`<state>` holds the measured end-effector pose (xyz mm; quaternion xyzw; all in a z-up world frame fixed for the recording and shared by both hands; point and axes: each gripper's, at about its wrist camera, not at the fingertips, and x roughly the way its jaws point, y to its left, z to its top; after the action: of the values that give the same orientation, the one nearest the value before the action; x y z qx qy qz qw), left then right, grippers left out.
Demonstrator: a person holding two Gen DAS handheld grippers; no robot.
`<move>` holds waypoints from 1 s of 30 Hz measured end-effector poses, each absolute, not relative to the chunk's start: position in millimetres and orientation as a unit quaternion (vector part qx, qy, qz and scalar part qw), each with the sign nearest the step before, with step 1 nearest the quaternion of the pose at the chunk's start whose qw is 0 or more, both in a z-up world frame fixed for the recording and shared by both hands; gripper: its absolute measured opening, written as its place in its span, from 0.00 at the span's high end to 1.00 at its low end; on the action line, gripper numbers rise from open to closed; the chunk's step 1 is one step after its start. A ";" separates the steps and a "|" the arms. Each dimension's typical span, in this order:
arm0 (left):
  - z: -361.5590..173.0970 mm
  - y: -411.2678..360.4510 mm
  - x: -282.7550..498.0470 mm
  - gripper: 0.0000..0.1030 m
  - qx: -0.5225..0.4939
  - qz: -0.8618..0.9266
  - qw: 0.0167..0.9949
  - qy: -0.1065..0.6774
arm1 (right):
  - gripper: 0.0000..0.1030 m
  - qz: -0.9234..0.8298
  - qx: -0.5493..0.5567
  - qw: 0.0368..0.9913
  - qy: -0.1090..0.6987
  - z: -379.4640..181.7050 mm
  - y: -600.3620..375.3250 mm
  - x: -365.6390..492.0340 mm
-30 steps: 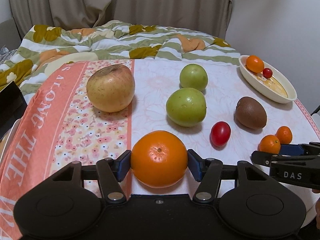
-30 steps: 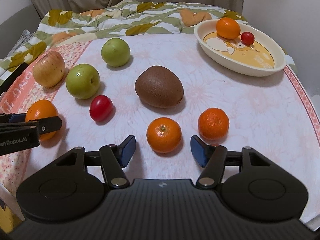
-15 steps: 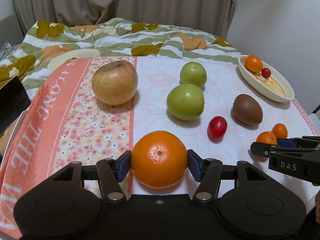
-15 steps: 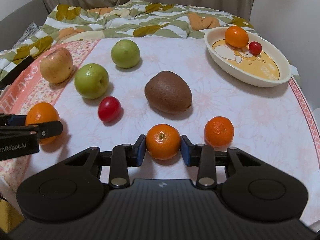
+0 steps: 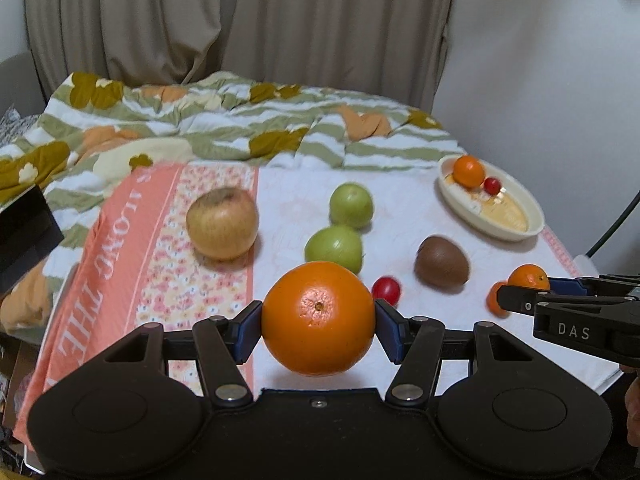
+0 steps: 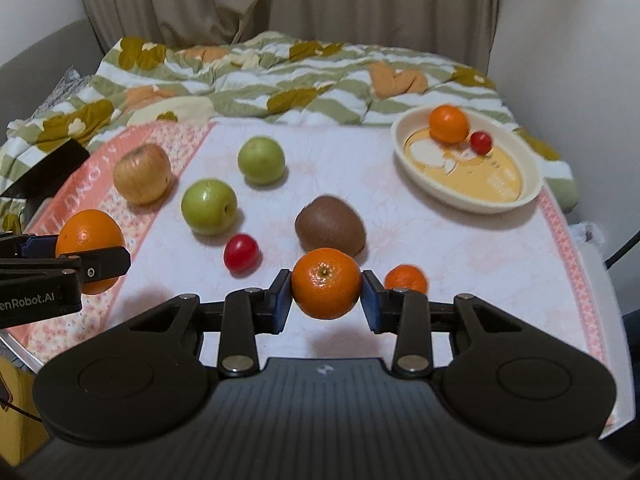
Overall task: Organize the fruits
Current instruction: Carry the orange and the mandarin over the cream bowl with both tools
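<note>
Left wrist view: my left claw [image 5: 319, 322] clamps the large orange [image 5: 319, 318] between both pads, clear of the cloth [image 5: 400, 200]; the cream dish [image 5: 532, 226] far right holds one small orange [image 5: 468, 171] and one cherry tomato [image 5: 492, 185].

Right wrist view: my right claw [image 6: 326, 294], jaws just closed in, pinches a mandarin [image 6: 326, 283], lifted off the cloth; a second mandarin [image 6: 406, 279] lies just beside it; kiwi [image 6: 330, 224] behind.
</note>
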<state>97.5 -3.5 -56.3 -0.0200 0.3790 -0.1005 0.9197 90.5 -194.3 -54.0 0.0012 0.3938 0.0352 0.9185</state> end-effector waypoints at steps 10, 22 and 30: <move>-27.2 -30.0 100.2 0.39 -0.011 -0.141 0.926 0.350 | 0.50 0.001 0.020 0.929 0.369 -14.8 -225.4 72.4; -7.8 -107.2 131.5 0.39 -0.027 -0.130 0.934 0.331 | 0.50 0.026 0.019 0.930 0.366 -6.5 -308.8 109.1; -9.9 -166.0 164.2 0.39 -0.033 -0.109 0.937 0.330 | 0.50 0.063 0.012 0.929 0.364 -12.4 -364.5 154.0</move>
<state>164.2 -166.0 -9.9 -0.0327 0.3305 -0.1085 0.9370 154.0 -364.5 -12.4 0.0118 0.3640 0.0626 0.9292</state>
